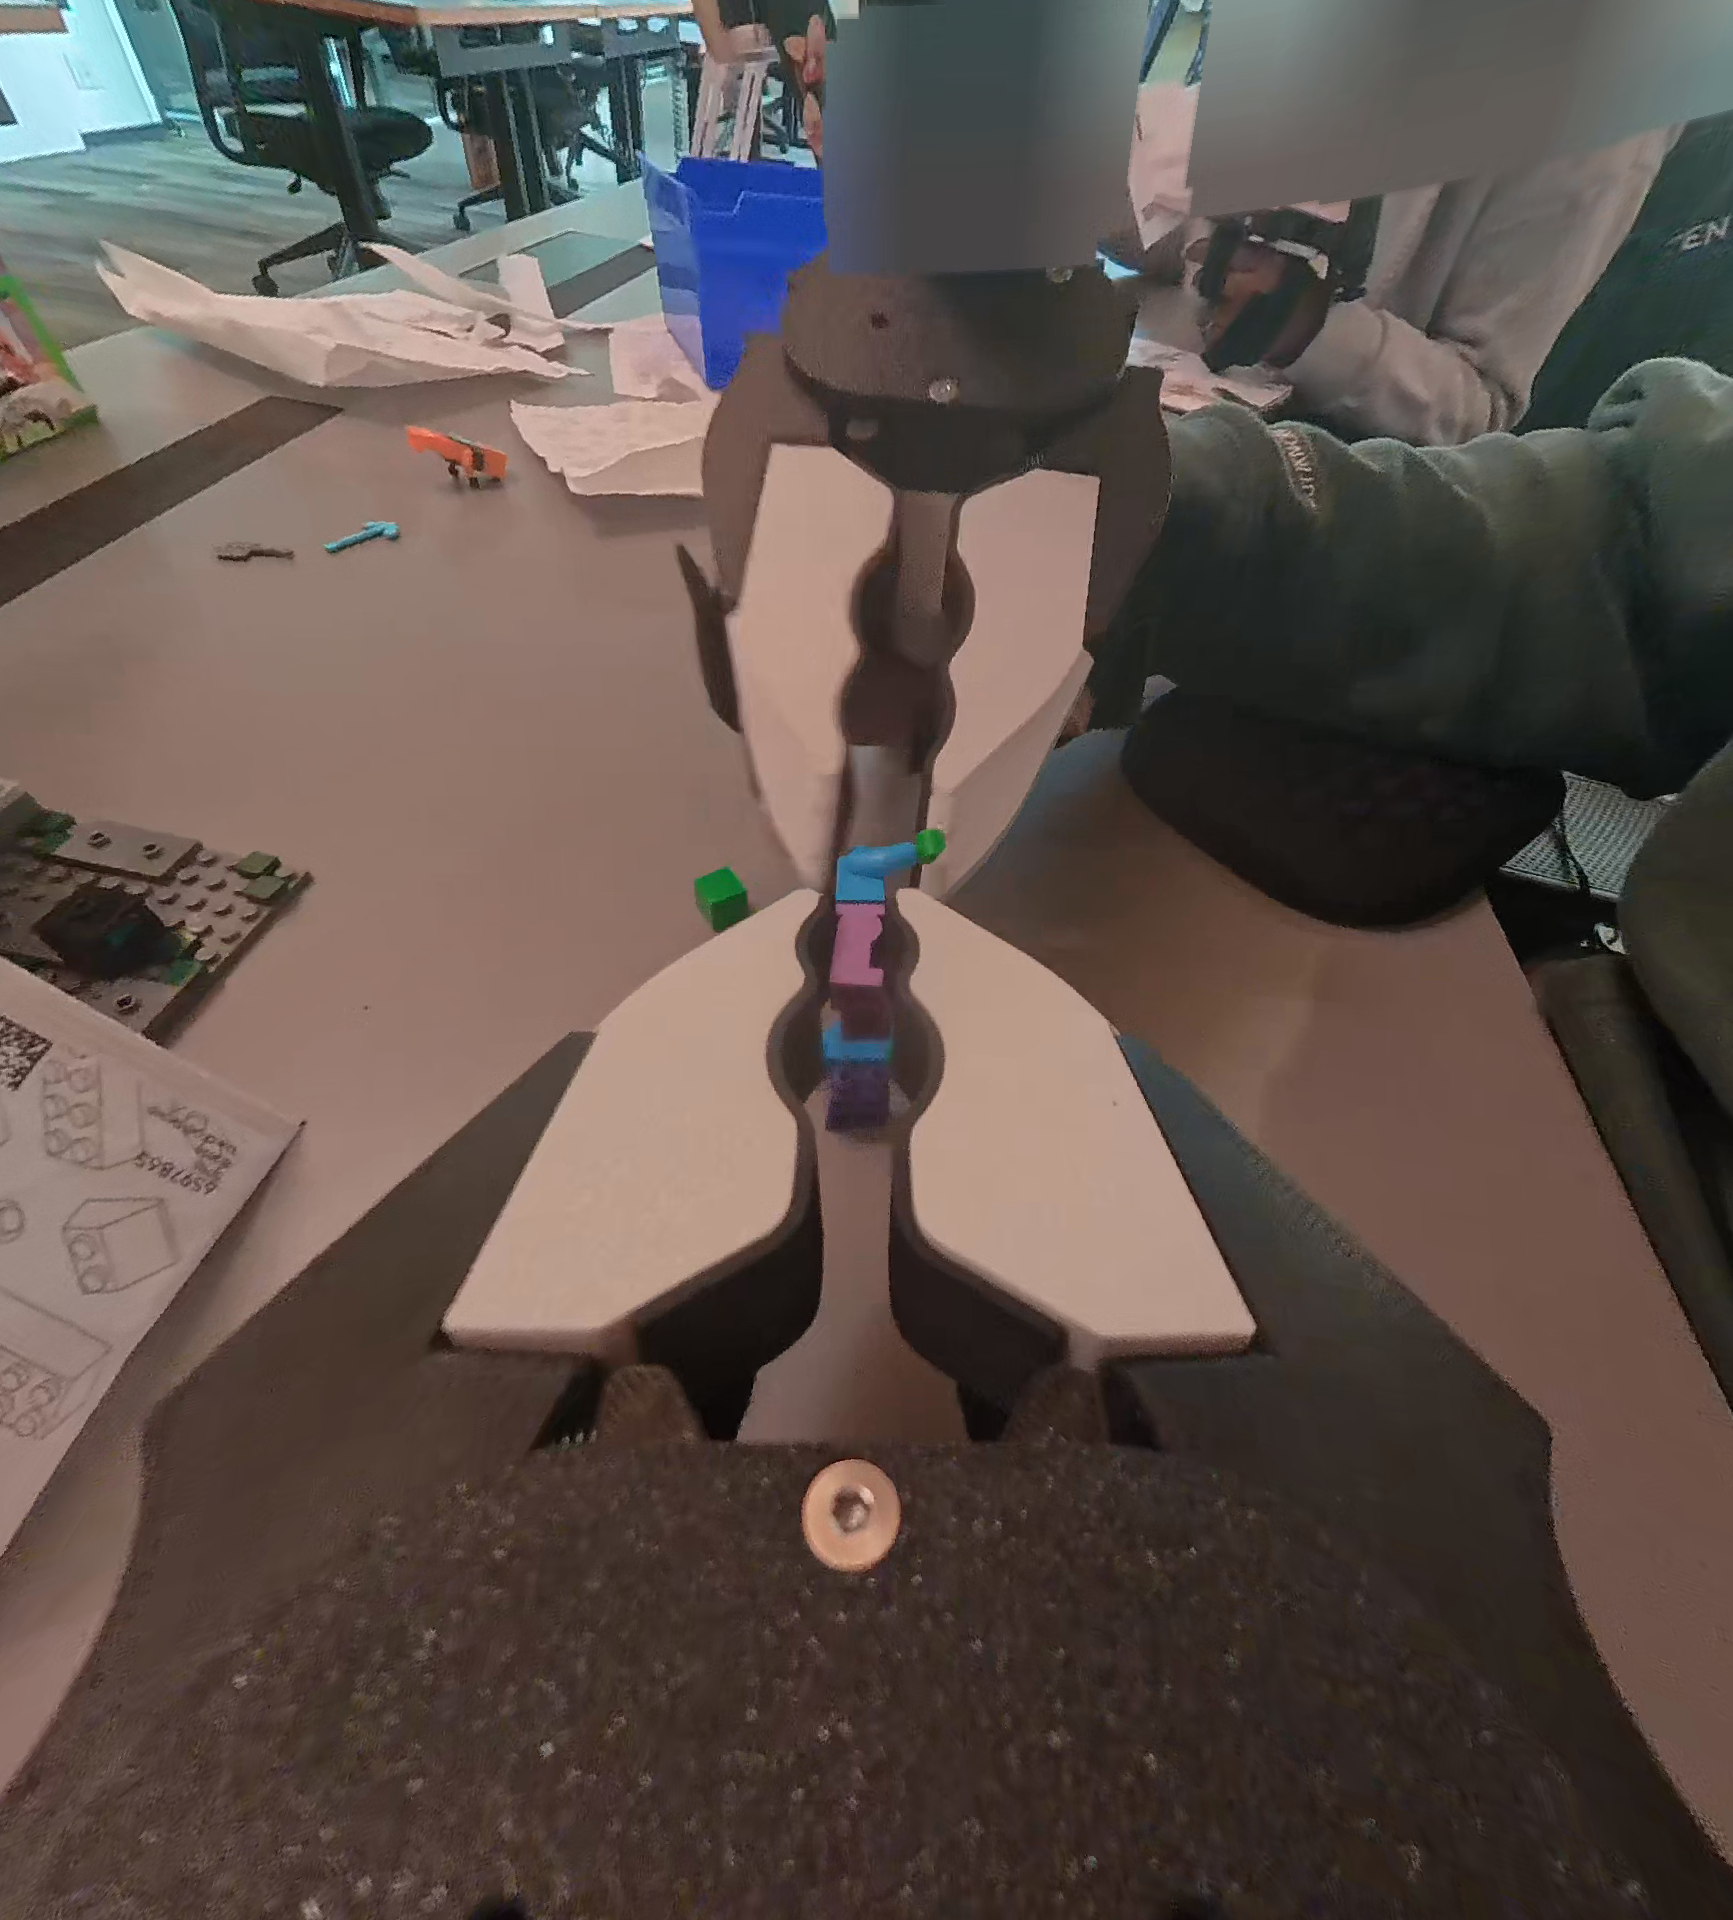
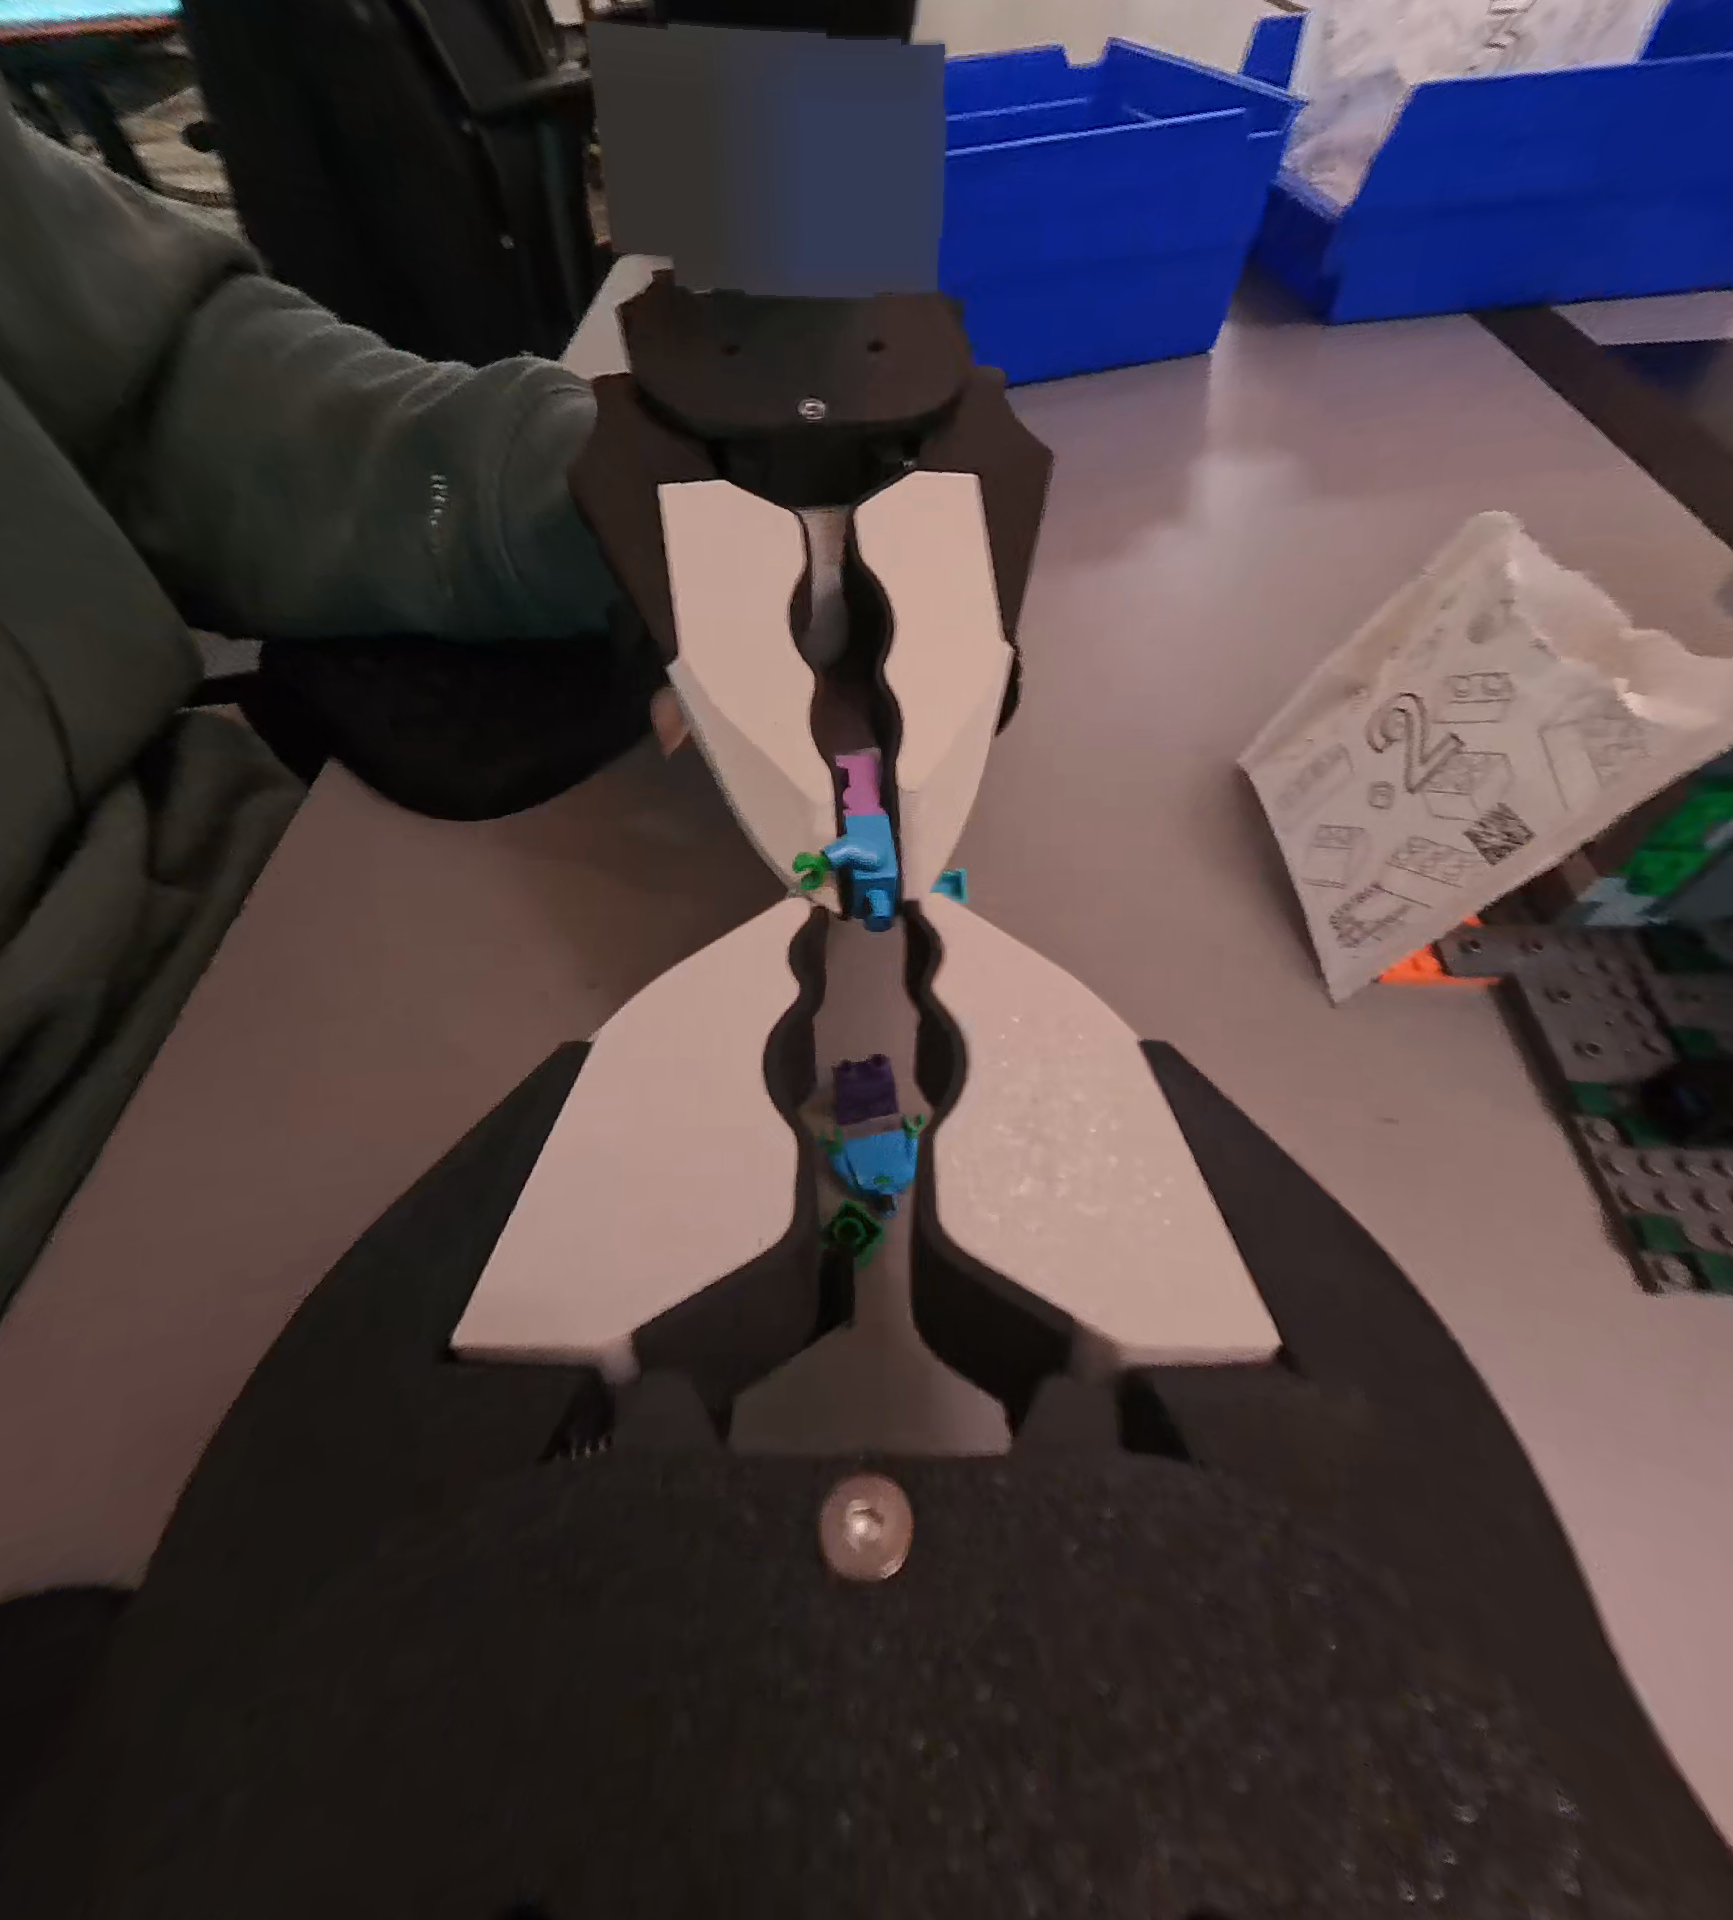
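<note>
our left tool [image 1: 860, 896] gripped the blue-and-pink figure piece [image 1: 857, 951] over the worktop's [image 2: 1257, 582] edge (by the sleeve [image 2: 342, 499]). our right tool [image 2: 860, 914] stood narrow at its blue end, contact unclear. we judged steady, aligned tools mattered most.

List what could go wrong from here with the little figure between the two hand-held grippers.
1. The left hand-held gripper pinches the toy figure only near its fingertips, by the pink legs; a push from the right hand-held gripper may tilt or pop it out.
2. The figure's green hand juts sideways and could snag on a fingertip.
3. The purple and blue piece lying beneath could get knocked.
</note>
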